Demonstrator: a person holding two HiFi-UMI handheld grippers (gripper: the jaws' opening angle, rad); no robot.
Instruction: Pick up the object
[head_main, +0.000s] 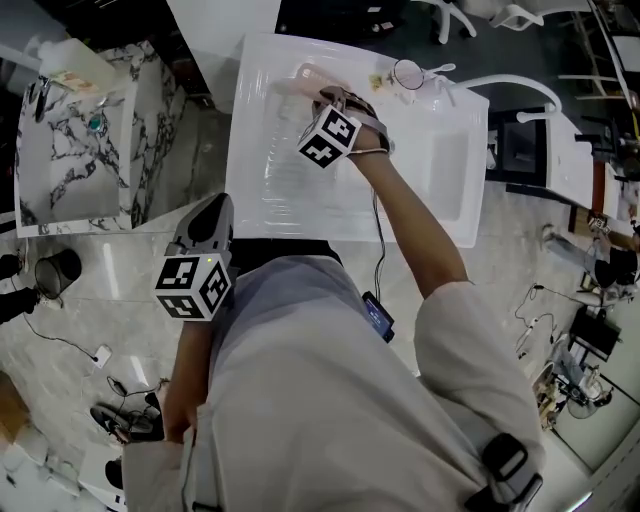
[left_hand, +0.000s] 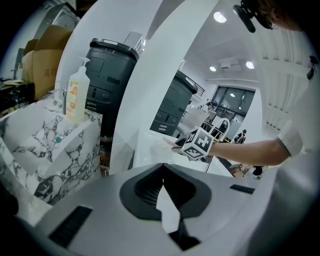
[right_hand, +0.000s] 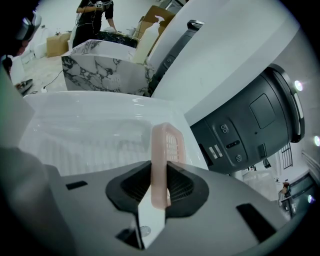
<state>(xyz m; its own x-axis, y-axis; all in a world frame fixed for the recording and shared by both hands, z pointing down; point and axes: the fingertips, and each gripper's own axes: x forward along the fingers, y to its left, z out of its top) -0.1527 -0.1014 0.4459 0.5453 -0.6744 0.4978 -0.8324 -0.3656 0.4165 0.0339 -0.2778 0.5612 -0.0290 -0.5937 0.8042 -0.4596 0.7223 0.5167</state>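
One hand-held gripper has the task's thing, and the other hangs back with nothing in it.

The right hand-held gripper (right_hand: 159, 186) reaches out over the white basin (head_main: 252, 160) with its jaws at a narrow gap, clamped on the pink slotted piece (right_hand: 163, 150). The piece stands on edge between the pads. Its long axis runs straight out along the line the gripper points, and its grilled end juts past the jaw tips toward the basin's far side. From the head view, the piece (head_main: 308, 82) lies just beyond that gripper (head_main: 318, 97), so the right arm is plainly the nearer one. Whether its far end is clear of the basin floor I cannot tell. The left hand-held gripper (left_hand: 163, 176) sits close to the person's body, well apart from the piece, with its jaws together.
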